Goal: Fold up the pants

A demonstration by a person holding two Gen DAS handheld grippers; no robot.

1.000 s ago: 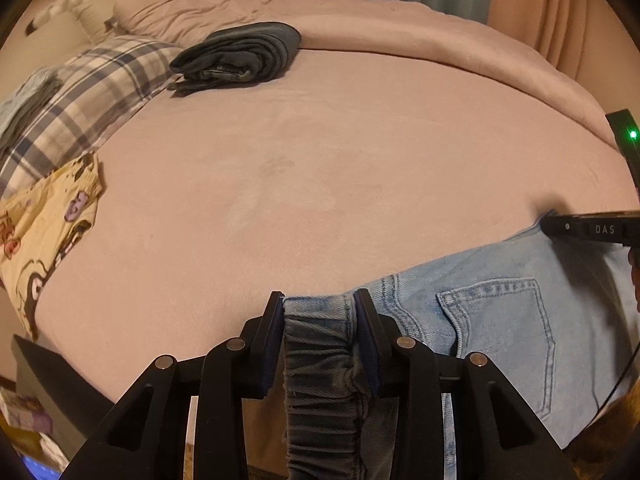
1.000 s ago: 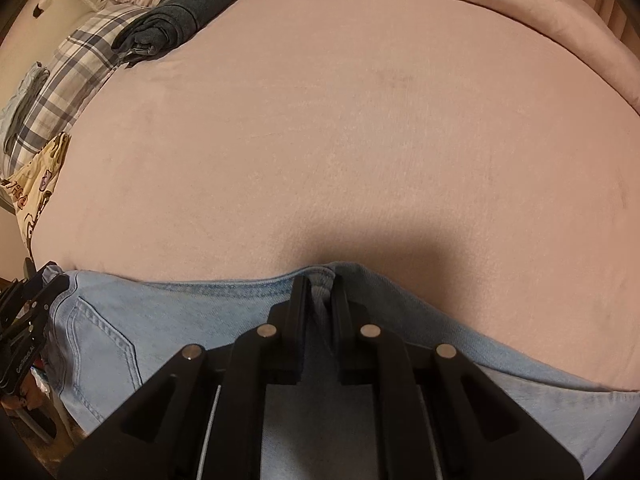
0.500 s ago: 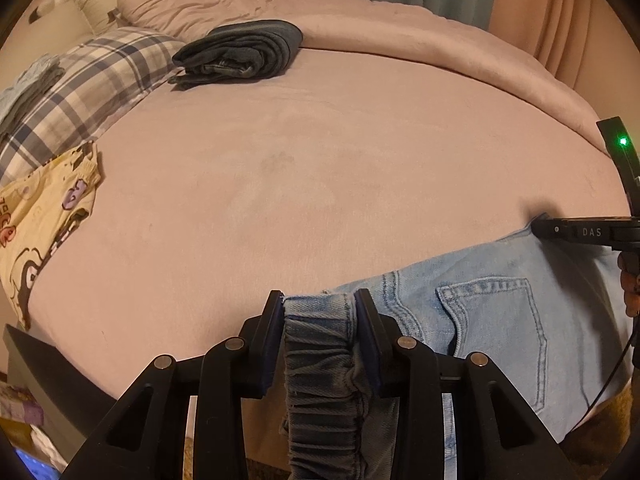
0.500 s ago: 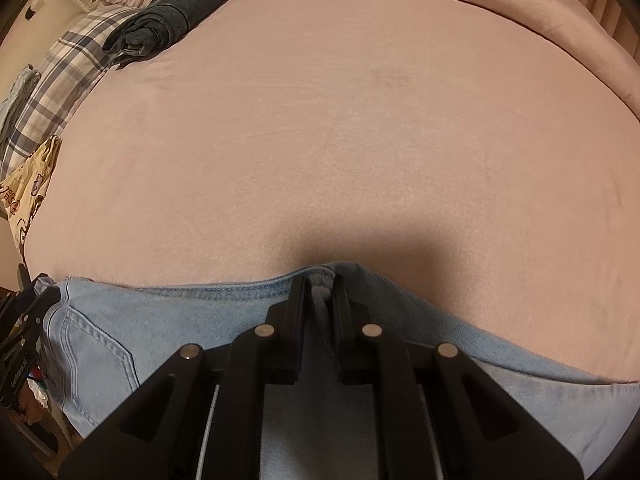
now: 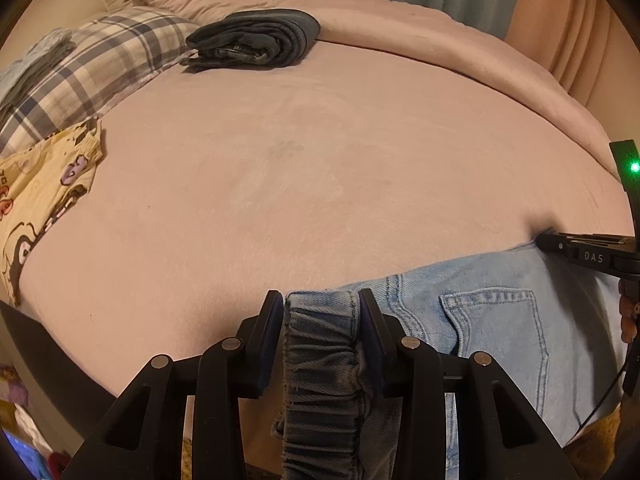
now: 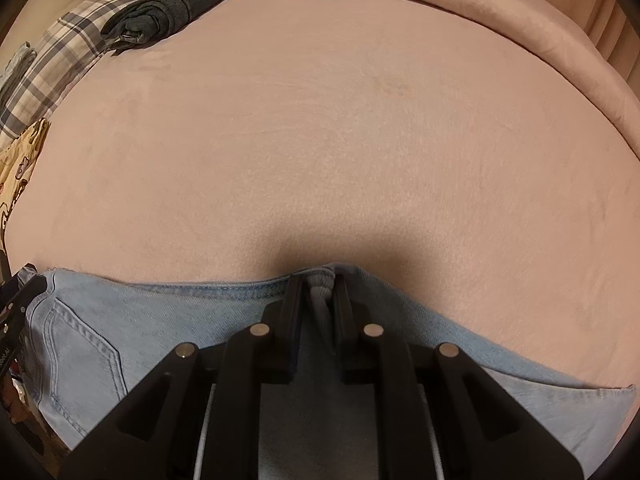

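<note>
A: State of each tool?

B: Left tool pinches the gathered elastic waistband of the light blue jeans. Right tool pinches a bunched fold along the jeans' upper edge.

A: Position of the jeans?

B: At the near edge of the bed, back pocket facing up.

A: Farther items?

B: Yellow printed garment at the left edge; beyond it, plaid cloth and folded dark pants toward the far left corner.
</note>
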